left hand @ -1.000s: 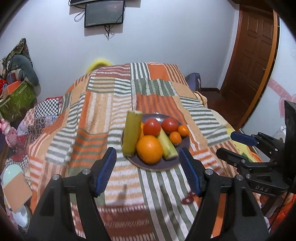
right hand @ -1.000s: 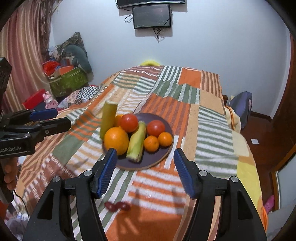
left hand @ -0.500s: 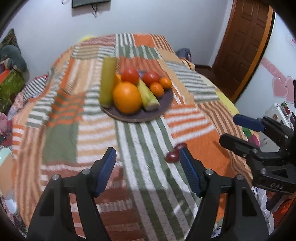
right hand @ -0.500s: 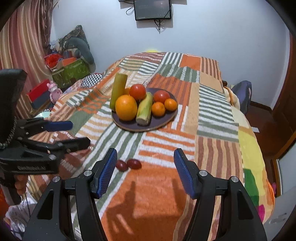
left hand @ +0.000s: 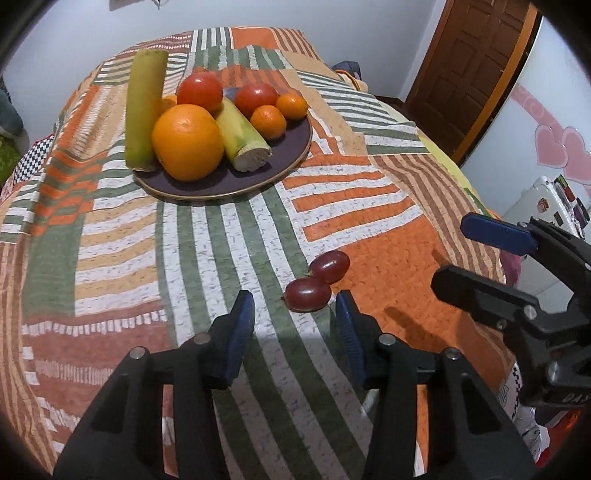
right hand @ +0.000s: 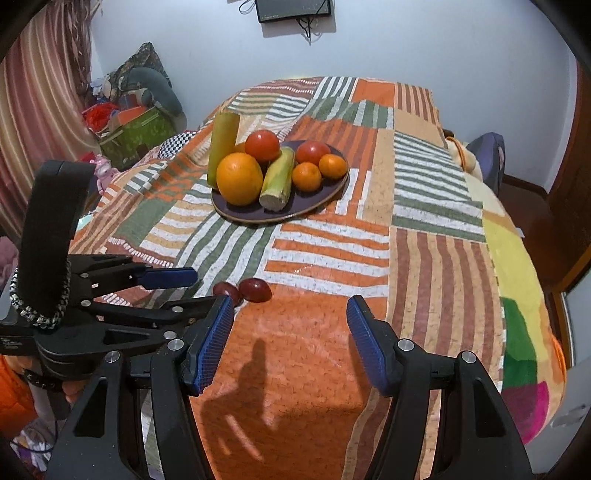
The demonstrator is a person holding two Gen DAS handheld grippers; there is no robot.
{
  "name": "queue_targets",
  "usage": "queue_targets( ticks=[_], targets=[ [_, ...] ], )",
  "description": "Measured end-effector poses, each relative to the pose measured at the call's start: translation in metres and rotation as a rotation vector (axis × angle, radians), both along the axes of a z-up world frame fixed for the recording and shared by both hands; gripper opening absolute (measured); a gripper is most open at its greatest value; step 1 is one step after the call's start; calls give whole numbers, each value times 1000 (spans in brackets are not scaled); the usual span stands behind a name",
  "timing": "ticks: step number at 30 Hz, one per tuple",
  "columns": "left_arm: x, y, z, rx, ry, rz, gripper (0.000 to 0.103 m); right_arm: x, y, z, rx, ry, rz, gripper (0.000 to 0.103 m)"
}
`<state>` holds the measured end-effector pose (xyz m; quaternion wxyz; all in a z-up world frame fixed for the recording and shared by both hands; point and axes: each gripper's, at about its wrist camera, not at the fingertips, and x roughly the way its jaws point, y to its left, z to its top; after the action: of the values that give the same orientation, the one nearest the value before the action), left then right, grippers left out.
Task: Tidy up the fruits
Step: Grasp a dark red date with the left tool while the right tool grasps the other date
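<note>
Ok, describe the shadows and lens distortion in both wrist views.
Left wrist view: strong fisheye bends the bedspread; a gripper shadow falls right of the grapes. Right wrist view: black vignette corners, a finger-shaped shadow on the orange patch, image sharp.

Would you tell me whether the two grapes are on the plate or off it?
Off: both grapes lie on the blanket, short of the plate.

From my right jaws, my own left fingertip covers part of the nearer grape (right hand: 226,291). Beyond my jaws on the plate (left hand: 236,184), the big orange (left hand: 188,142) hides most of a smaller orange fruit (left hand: 168,103). The wall screen (right hand: 293,9) is cut off.
</note>
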<state>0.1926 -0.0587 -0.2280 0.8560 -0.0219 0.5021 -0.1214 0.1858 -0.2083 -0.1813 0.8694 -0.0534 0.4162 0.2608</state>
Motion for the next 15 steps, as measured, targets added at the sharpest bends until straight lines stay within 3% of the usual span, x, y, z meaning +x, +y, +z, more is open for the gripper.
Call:
queue_targets(
  ticks=[7, 15],
  targets=[
    [5, -2, -6, -32, 6, -13, 28, 4, 5, -8, 6, 33, 26, 48],
    [-1, 6, -1, -33, -21, -15, 27, 9, 19, -15, -1, 54, 53, 44]
  ],
)
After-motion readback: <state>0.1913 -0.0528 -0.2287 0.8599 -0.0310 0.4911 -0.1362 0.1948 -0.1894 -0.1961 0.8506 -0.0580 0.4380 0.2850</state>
